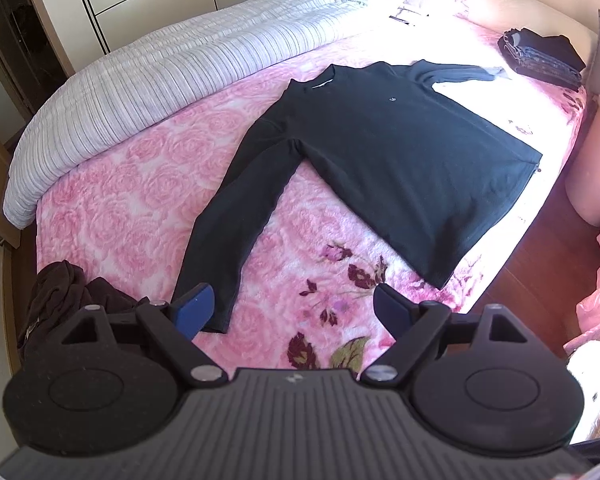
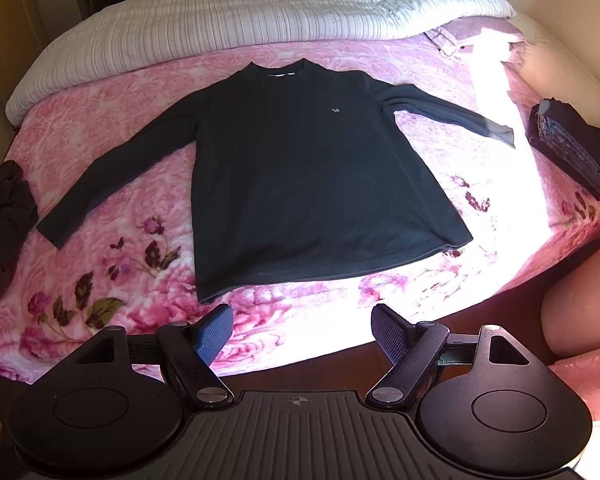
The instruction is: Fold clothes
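We are holding the left gripper [image 1: 294, 306] at the bottom of its frame, fingers spread and grasping nothing, one blue pad [image 1: 194, 310] overlapping the sleeve cuff, perhaps not touching. The right gripper [image 2: 302, 330] is hovering released below the hem. The black sweater [image 2: 296, 172] is lying flat mid-frame on the pink blanket [image 2: 112, 264], folded clothes [image 2: 572, 144] sitting at right.

the black long-sleeved top [image 2: 300, 168] is matt, soft knit cloth. under it the pink rose blanket [image 2: 148, 92] looks plush and fuzzy. at twelve o'clock the striped quilt [image 2: 220, 12] is ribbed fabric. the right gripper [image 2: 302, 326] is matt black plastic with ridged blue pads [image 2: 214, 336] and shiny metal pivots.
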`<state>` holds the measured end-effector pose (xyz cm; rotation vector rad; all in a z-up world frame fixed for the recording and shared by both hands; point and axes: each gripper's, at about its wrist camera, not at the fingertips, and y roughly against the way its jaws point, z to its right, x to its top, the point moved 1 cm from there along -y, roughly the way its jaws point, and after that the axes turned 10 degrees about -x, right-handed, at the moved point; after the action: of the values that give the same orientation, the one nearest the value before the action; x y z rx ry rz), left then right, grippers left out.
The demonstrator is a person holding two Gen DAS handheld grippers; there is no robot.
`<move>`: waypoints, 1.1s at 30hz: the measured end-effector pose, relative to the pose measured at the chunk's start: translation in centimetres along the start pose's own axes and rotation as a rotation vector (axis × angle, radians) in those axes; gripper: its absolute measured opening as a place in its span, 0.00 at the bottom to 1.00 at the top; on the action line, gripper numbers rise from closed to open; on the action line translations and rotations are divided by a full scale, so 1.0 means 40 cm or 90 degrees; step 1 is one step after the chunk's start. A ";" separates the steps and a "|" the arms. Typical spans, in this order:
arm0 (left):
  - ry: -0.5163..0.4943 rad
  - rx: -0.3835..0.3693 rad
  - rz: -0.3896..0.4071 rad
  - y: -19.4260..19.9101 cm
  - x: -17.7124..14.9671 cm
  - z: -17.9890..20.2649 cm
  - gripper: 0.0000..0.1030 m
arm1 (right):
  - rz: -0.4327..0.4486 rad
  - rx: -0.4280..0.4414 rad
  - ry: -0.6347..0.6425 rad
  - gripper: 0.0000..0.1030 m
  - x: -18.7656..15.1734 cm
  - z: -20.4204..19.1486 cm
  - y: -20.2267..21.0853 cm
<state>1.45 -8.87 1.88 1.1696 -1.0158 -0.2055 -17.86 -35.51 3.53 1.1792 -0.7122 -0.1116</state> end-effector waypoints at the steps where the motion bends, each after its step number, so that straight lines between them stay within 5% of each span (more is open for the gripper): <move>1: 0.003 0.002 0.000 0.001 -0.002 -0.001 0.82 | 0.000 0.000 0.001 0.77 0.000 -0.002 -0.001; 24: 0.064 0.047 -0.020 0.000 -0.076 -0.022 0.82 | 0.010 0.041 0.086 0.77 0.019 -0.068 -0.052; 33: 0.047 0.113 -0.029 0.028 -0.130 -0.091 0.82 | 0.152 0.132 0.257 0.77 0.049 -0.240 -0.070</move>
<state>0.85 -2.80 -0.14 1.3524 -0.9571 -0.1098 -10.16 -29.76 0.10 1.2543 -0.5080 0.3994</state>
